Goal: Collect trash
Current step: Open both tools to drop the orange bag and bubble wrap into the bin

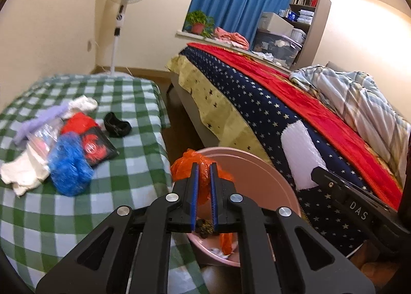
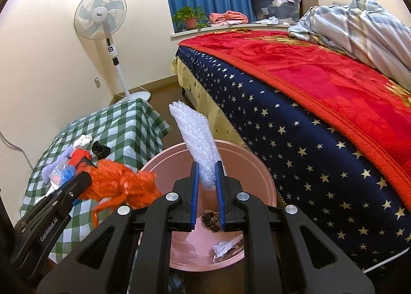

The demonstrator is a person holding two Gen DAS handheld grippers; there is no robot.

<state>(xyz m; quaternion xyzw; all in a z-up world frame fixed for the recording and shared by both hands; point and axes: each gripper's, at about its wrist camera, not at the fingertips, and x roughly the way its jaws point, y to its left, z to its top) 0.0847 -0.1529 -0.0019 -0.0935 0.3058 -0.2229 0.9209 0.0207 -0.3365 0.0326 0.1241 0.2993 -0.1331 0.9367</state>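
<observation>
Pink bin sits beneath both downward-tilted hand-held grippers, left and right.

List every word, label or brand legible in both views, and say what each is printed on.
"DAS": on the black body of the right gripper, seen from the left wrist.
"GenRobot.AI": on the black body of the left gripper, seen from the right wrist.
Fan hub badge and red-and-black packet print: too blurred.
</observation>
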